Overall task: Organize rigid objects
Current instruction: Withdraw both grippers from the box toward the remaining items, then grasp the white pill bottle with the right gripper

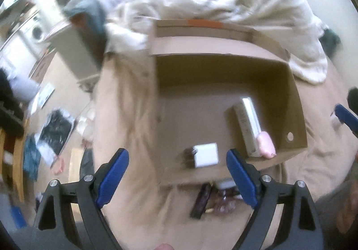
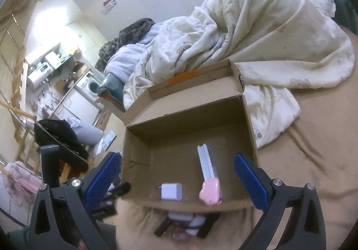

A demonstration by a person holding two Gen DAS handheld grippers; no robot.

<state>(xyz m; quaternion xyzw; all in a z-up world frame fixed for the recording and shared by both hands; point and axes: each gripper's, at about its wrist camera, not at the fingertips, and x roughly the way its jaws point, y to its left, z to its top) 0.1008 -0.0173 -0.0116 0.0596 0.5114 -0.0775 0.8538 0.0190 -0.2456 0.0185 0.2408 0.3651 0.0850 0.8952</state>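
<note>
Both grippers point down at the bed, jaws wide apart, nothing in them. The left gripper [image 1: 177,174] hangs over the near edge of the cardboard box [image 1: 297,115]; the right gripper [image 2: 176,179] does too. Just in front of the box, small dark things [image 1: 202,200] lie on the tan sheet. Inside sit a white cube charger [image 1: 205,154], a long white box [image 1: 249,124] and a pink thing [image 1: 266,146] — all near the front. Only the right view shows the far kitchen with its washing machine [image 2: 91,86] clearly — and the rumpled blanket [image 2: 257,37].
</note>
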